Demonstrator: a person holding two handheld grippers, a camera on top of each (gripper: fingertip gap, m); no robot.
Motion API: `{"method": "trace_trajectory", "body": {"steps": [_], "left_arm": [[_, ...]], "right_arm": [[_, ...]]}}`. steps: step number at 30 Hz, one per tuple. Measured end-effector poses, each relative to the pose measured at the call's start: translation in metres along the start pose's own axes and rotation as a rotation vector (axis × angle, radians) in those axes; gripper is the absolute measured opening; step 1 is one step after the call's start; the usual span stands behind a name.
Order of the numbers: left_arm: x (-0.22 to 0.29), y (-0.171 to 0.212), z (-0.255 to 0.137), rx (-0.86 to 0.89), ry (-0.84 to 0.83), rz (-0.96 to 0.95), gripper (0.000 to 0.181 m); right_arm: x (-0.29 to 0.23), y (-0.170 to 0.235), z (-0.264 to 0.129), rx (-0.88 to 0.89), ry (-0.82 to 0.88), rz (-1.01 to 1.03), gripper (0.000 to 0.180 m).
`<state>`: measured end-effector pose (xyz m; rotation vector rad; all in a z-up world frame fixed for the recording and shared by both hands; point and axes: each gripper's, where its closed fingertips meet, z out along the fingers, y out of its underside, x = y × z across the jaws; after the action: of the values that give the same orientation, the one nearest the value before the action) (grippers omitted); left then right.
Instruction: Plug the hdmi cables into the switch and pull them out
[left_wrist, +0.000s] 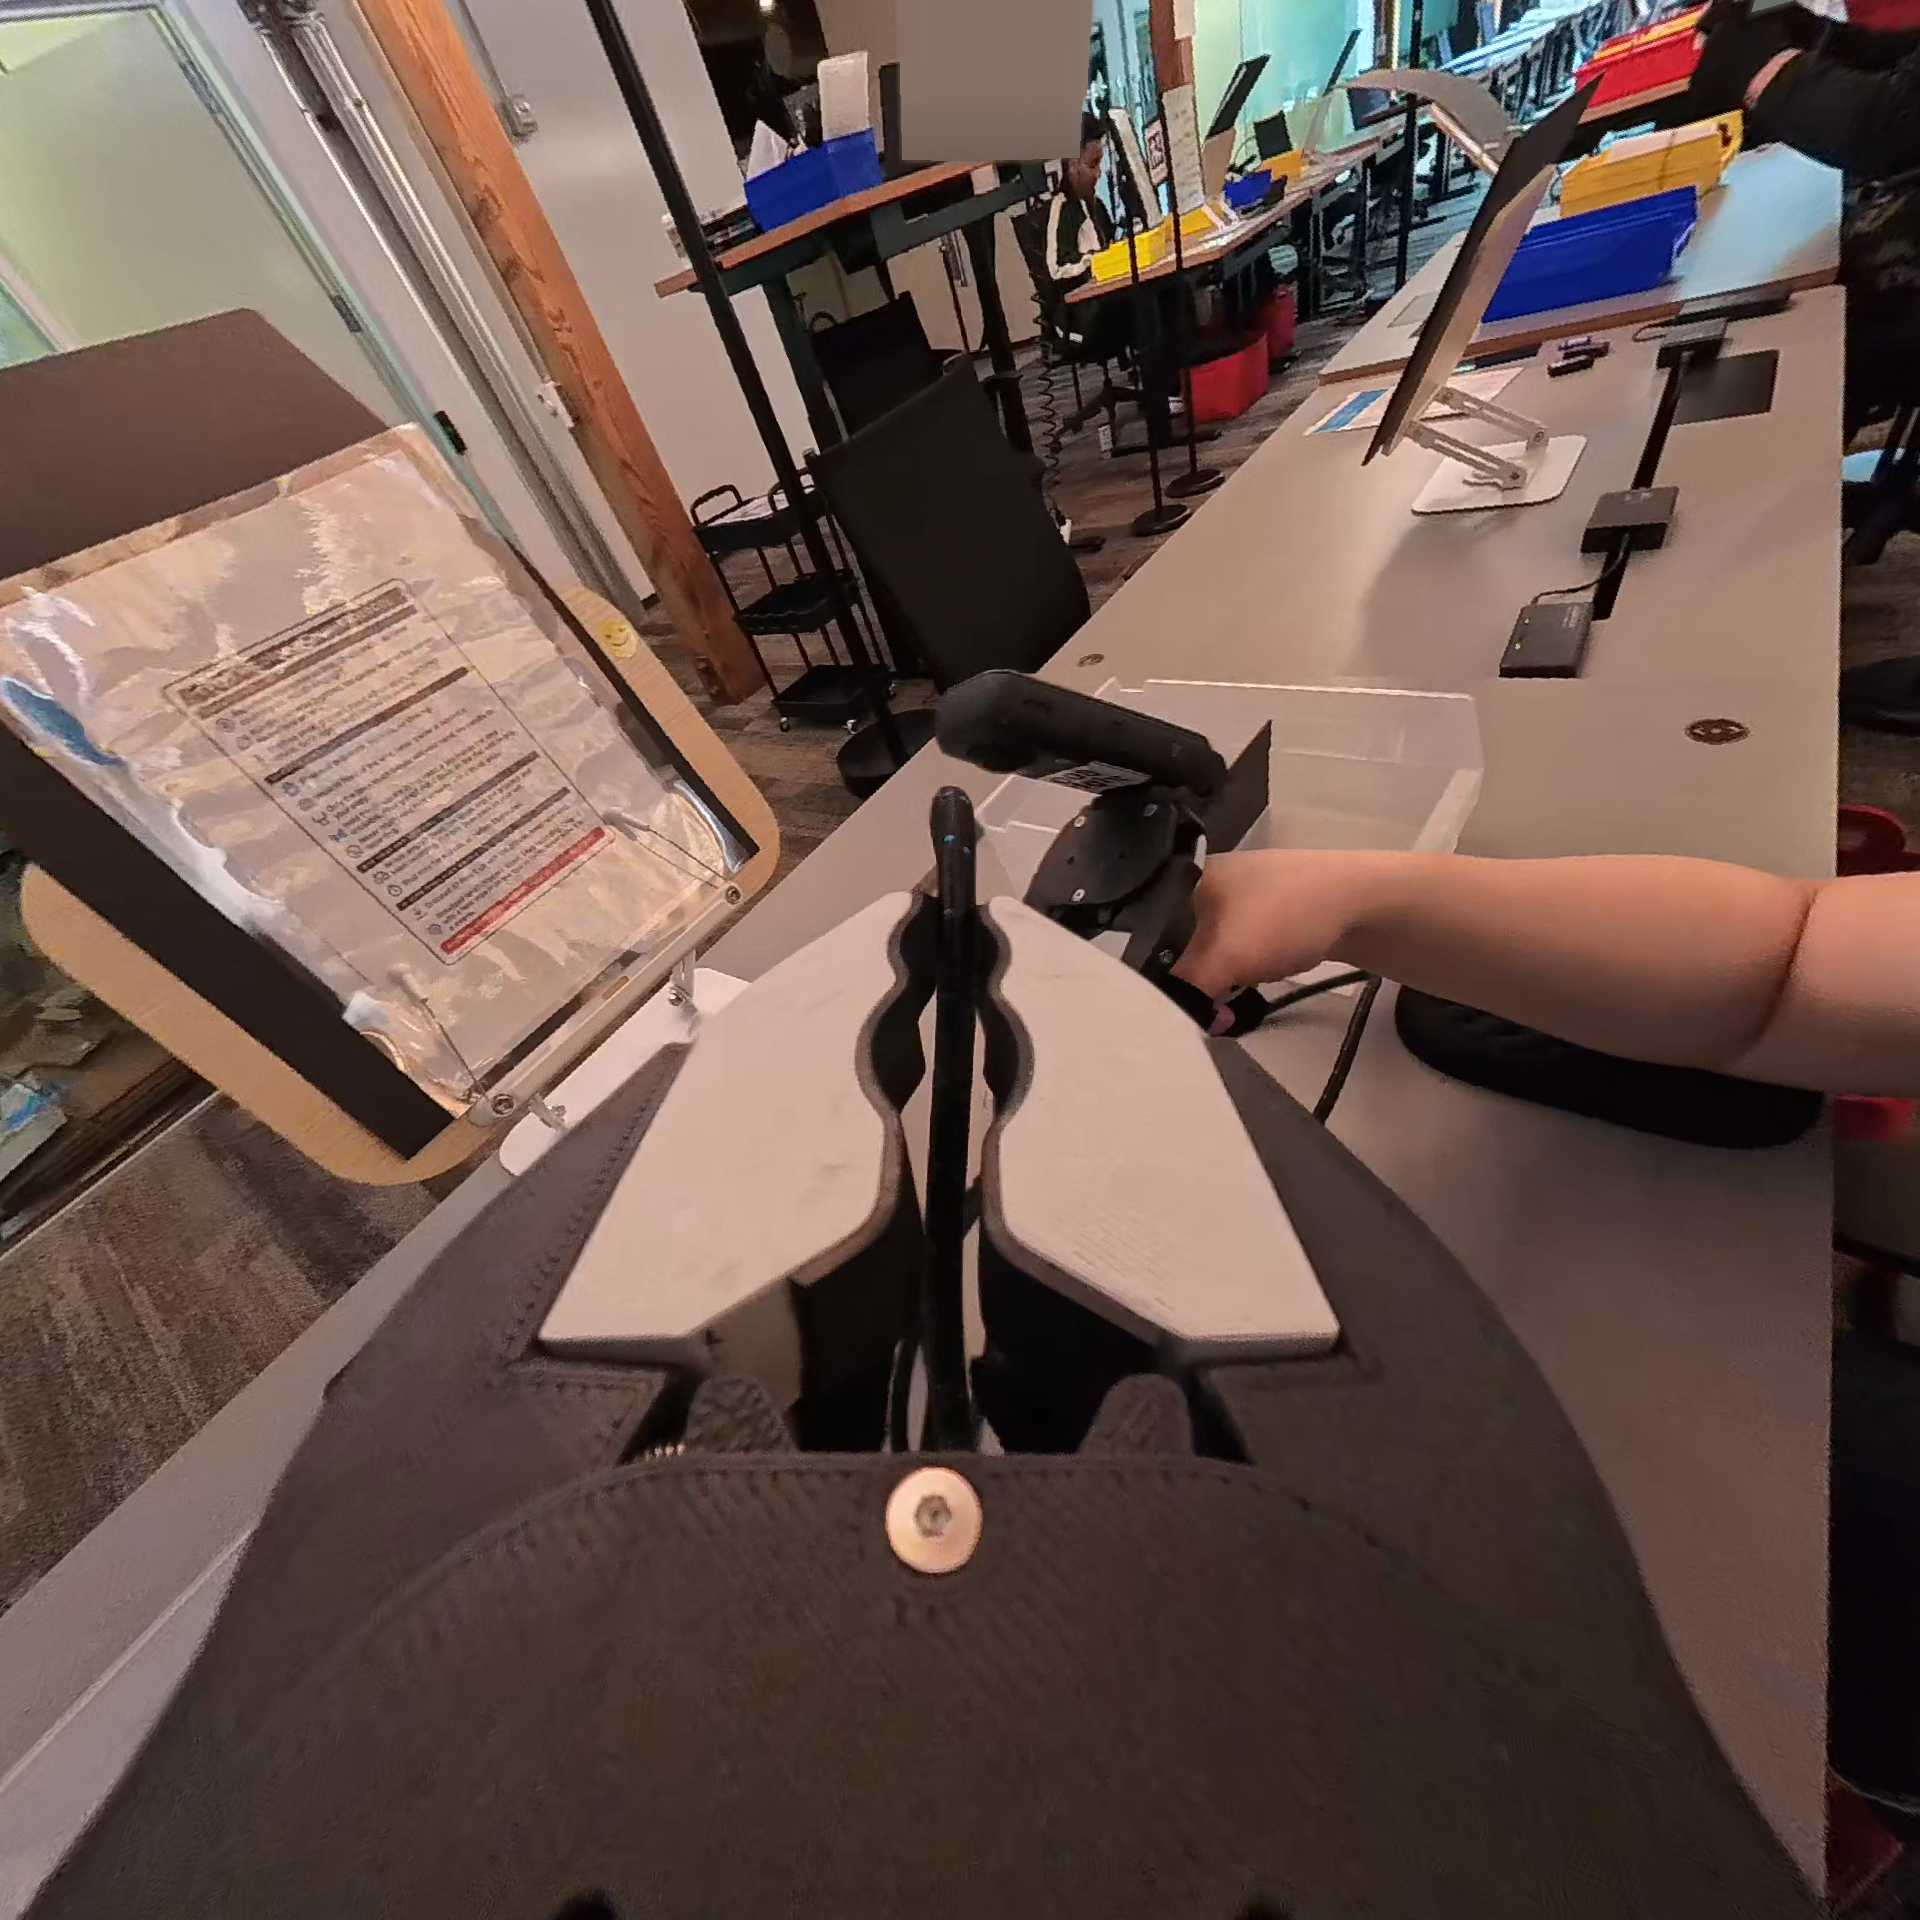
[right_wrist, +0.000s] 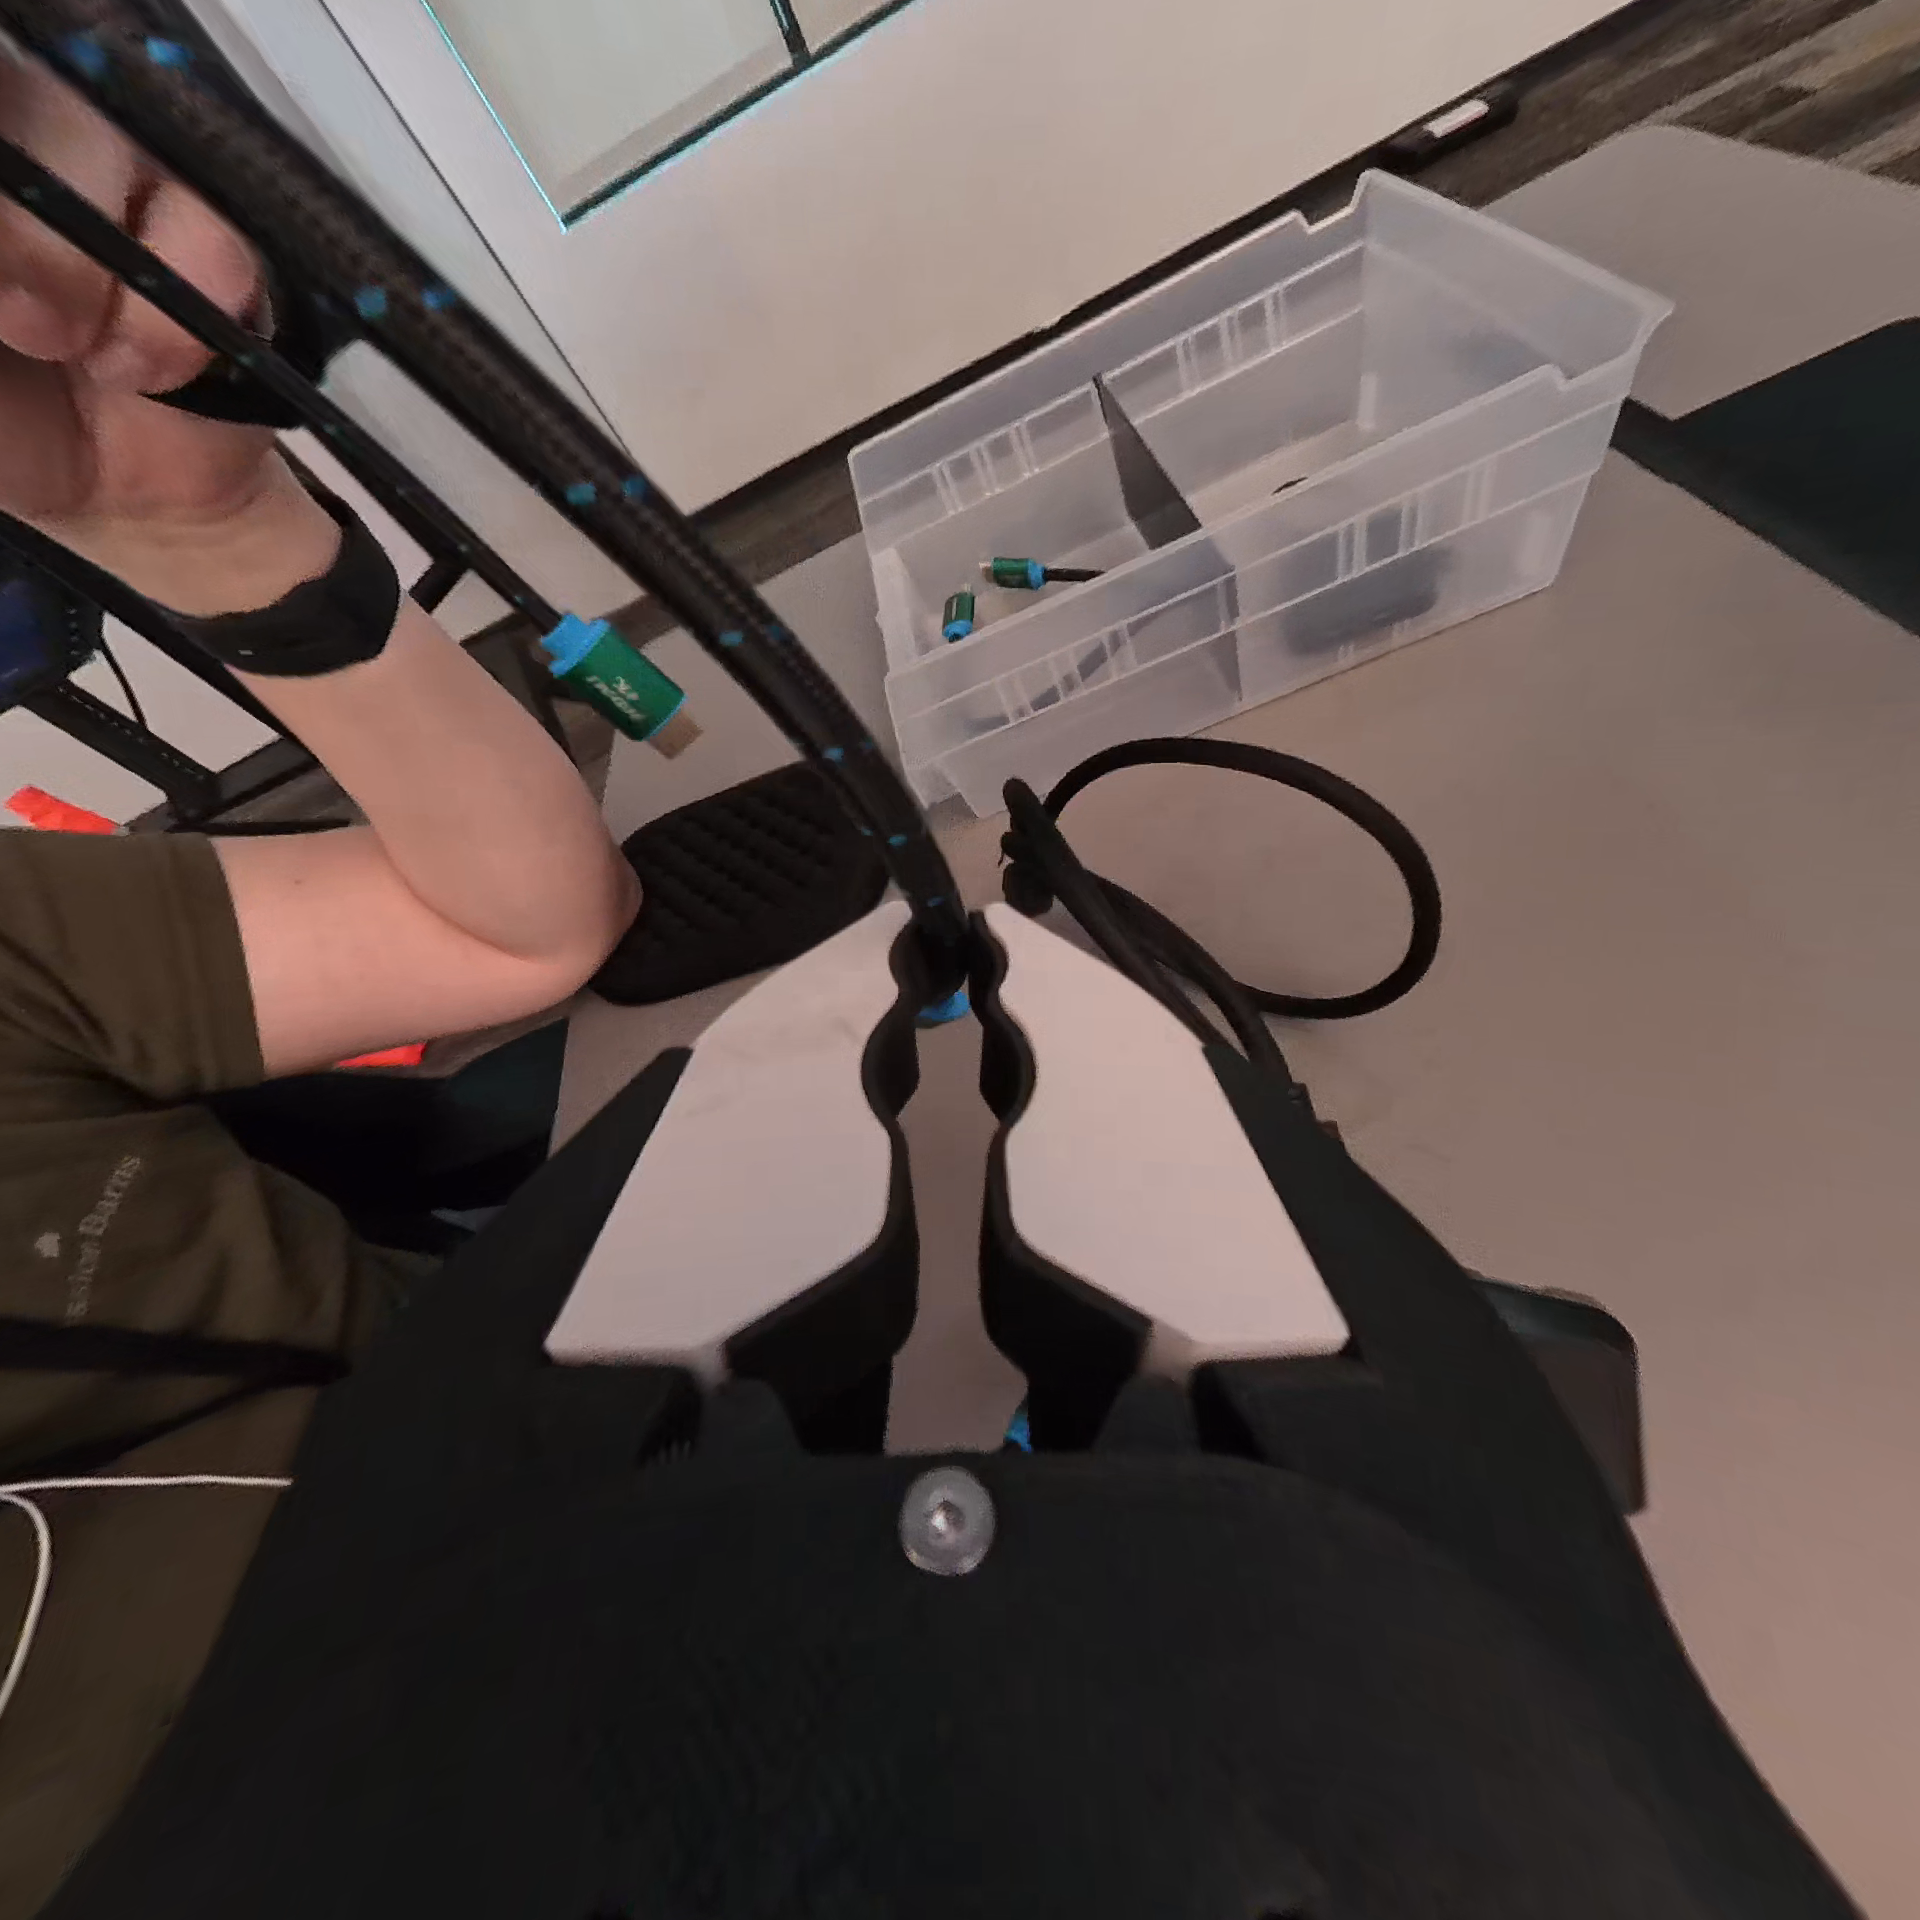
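Observation:
In the left wrist view my left gripper (left_wrist: 954, 914) is shut on a black braided HDMI cable (left_wrist: 951, 1091) that runs up between the fingers and ends just past the tips. In the right wrist view my right gripper (right_wrist: 948, 935) is shut on a black, blue-flecked HDMI cable (right_wrist: 582, 488) near its blue collar (right_wrist: 943, 1006). That cable arcs up to the left. A green HDMI plug (right_wrist: 623, 681) with a blue collar hangs in the air at the left. The right gripper also shows in the left wrist view (left_wrist: 1112, 842), held by a hand.
A clear divided bin (right_wrist: 1475, 312) on the grey table (right_wrist: 1558, 1039) holds two small green plugs (right_wrist: 1013, 571) and a dark object (right_wrist: 1361, 613). A coiled black cable (right_wrist: 1423, 914) and a black wrist pad (right_wrist: 748, 883) lie nearby. A sign stand (left_wrist: 395, 769) is at the left.

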<state>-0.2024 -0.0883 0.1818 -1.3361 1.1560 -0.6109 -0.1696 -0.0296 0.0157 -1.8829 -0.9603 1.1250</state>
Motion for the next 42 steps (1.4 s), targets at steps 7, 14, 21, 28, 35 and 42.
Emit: {"method": "trace_trajectory", "body": {"steps": [7, 14, 21, 28, 35, 42], "left_arm": [[0.063, -0.007, 0.013, 0.050, 0.257, -0.073, 0.022], [0.058, -0.009, 0.007, 0.113, 0.340, -0.076, 0.062], [0.007, 0.019, 0.053, 0.205, 0.373, -0.410, 0.056], [0.057, 0.024, 0.080, 0.277, 0.860, -0.743, 0.056], [0.071, 0.023, 0.084, 0.312, 0.962, -0.811, 0.038], [0.079, 0.030, 0.094, 0.266, 0.969, -0.847, 0.029]], "right_arm": [[0.008, -0.029, -0.041, 0.147, 0.044, -0.189, 0.007], [-0.023, -0.046, -0.086, 0.316, -0.042, -0.579, 0.007], [-0.086, -0.059, -0.131, 0.580, -0.166, -0.891, 0.007], [-0.110, -0.064, -0.144, 0.667, -0.134, -1.025, 0.007], [-0.105, -0.065, -0.142, 0.694, -0.117, -1.033, 0.007], [-0.103, -0.062, -0.131, 0.688, -0.130, -1.036, 0.007]]}}
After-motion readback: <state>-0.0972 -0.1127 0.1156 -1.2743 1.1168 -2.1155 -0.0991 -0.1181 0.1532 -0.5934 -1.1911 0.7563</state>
